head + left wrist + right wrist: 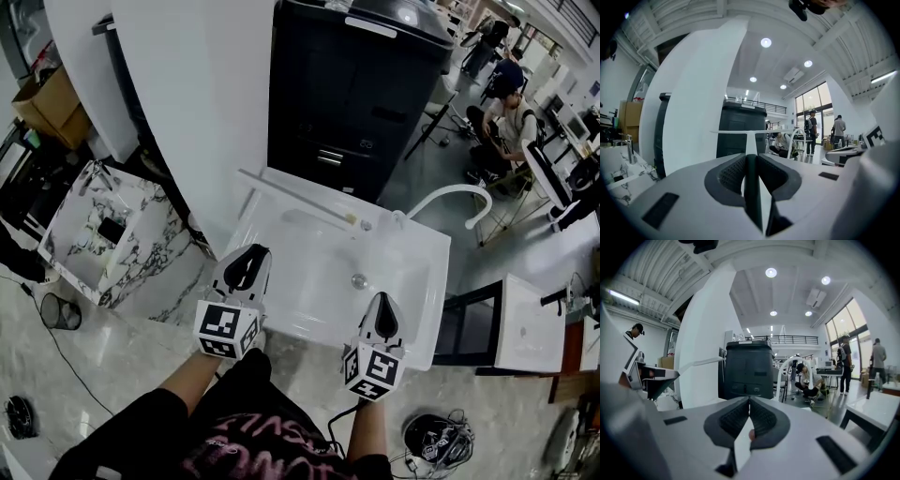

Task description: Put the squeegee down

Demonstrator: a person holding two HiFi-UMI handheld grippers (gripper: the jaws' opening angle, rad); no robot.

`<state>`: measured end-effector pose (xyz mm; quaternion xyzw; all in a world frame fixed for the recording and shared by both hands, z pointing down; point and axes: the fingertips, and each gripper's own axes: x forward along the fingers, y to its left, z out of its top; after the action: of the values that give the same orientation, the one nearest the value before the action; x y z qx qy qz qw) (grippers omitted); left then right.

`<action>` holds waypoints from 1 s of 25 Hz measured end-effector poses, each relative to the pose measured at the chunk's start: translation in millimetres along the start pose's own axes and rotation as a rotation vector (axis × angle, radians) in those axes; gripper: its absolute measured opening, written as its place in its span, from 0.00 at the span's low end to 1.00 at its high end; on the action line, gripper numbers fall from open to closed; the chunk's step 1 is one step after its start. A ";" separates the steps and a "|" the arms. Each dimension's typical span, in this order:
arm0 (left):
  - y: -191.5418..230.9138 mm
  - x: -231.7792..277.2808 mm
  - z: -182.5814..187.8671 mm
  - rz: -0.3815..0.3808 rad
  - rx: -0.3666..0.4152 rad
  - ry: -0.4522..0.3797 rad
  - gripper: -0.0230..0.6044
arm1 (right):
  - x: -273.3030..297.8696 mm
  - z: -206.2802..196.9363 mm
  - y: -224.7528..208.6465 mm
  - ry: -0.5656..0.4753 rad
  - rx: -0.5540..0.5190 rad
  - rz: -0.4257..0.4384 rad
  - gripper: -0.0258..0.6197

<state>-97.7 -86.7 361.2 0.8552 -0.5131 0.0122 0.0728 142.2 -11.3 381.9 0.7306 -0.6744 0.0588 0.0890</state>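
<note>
A white squeegee hangs over the back left of a white sink, its long blade running along the basin's rear edge. In the left gripper view it reads as a T, with the stem running back between the pads. My left gripper is shut on that handle. My right gripper hovers over the sink's front right, shut with nothing in it. From the right gripper view the blade sticks out from the left gripper.
A curved white faucet rises at the sink's back right, and a drain sits mid-basin. A black cabinet stands behind the sink, with a white pillar to its left. A marble basin is at left. People sit at desks far right.
</note>
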 end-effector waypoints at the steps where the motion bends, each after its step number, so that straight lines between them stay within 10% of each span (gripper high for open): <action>1: 3.1 5.7 -0.5 -0.005 -0.004 0.003 0.17 | 5.2 0.0 0.5 0.005 -0.002 -0.006 0.07; 25: 43.3 95.4 -12.6 -0.152 -0.029 0.059 0.17 | 84.6 5.1 19.6 0.054 0.050 -0.146 0.07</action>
<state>-89.9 -188.6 387.6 0.8897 -0.4446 0.0245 0.1010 129.6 -96.3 395.4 0.7779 -0.6151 0.0886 0.0930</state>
